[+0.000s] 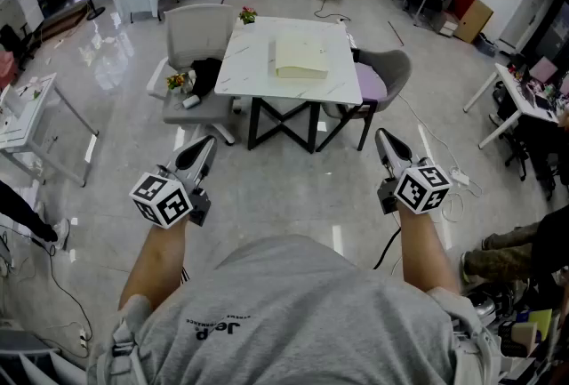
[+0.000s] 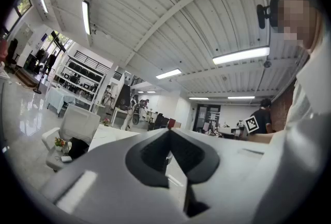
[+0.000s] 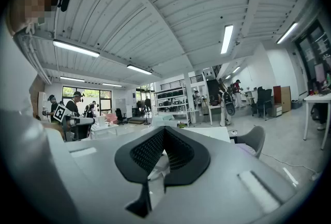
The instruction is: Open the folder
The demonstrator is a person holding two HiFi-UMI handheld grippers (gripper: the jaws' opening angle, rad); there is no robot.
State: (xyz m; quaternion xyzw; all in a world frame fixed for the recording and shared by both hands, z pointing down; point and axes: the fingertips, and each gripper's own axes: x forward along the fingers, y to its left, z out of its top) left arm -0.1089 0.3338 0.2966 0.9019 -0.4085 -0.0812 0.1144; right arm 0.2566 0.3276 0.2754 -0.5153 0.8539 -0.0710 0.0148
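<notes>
A cream folder (image 1: 300,57) lies shut on the white marble-look table (image 1: 252,72), a few steps ahead of me across bare floor. Both grippers are held level in front of my body, far short of the table. My left gripper (image 1: 206,144) points at the table's left side, its jaws meeting at the tips with nothing between them; in its own view the left gripper (image 2: 168,132) shows the table edge (image 2: 111,135) beyond. My right gripper (image 1: 382,136) points toward the table's right side, shut and empty, as the right gripper (image 3: 163,129) view confirms.
A white chair (image 1: 197,26) holding flowers and a black bag stands left of the table. A grey chair with a purple cushion (image 1: 384,76) stands at its right. A small flower pot (image 1: 247,15) sits on the table's far left corner. A white desk (image 1: 31,108) is at the left; cables lie on the floor.
</notes>
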